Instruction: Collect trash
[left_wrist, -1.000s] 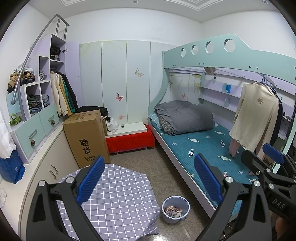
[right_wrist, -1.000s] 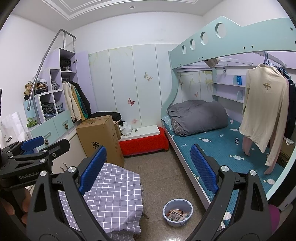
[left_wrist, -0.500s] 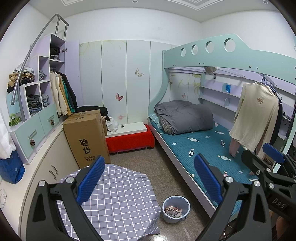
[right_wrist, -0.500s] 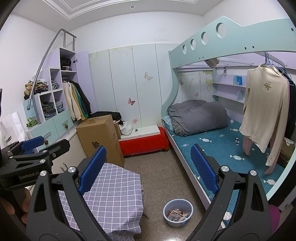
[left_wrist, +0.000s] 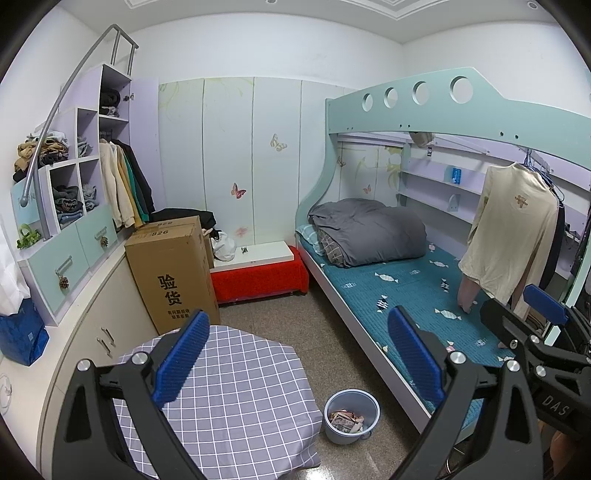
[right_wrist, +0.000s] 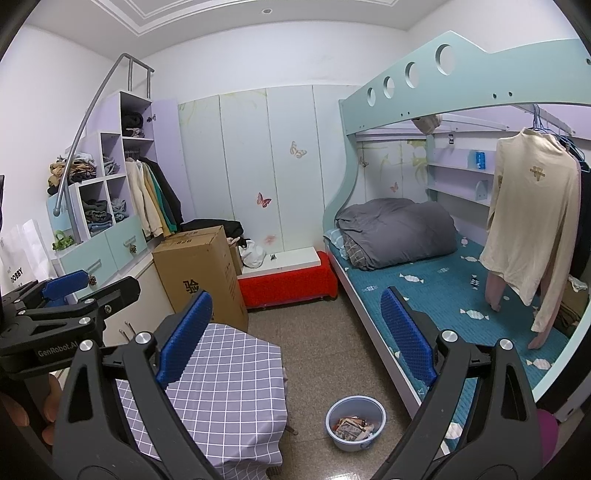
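Two grippers up, both held above the room w/ nothing between the fingers. Largest item: bunk bed along the right wall, teal sheet w/ candy print, grey duvet rolled at the far end, cream sweater hanging from the upper frame. Left wall: stepped shelving unit w/ folded clothes and a row of hung jackets. Tall cardboard box stands on the floor against the cabinet, red bench w/ white top beside it at the back wall. Low table w/ purple checked cloth sits near, just below the left gripper; jaws spread wide, blue pads well apart, empty. Right gripper same state: wide apart, holding nothing (its black frame also shows at the right edge of the left view). A person's hand grips the left tool's handle in the right view. Trash: small blue bin on the tiled floor between table and bed edge, close to the table's corner, w/ crumpled paper scraps in the bottom. Same bin in the right view, scraps visible inside, neither gripper touching it.
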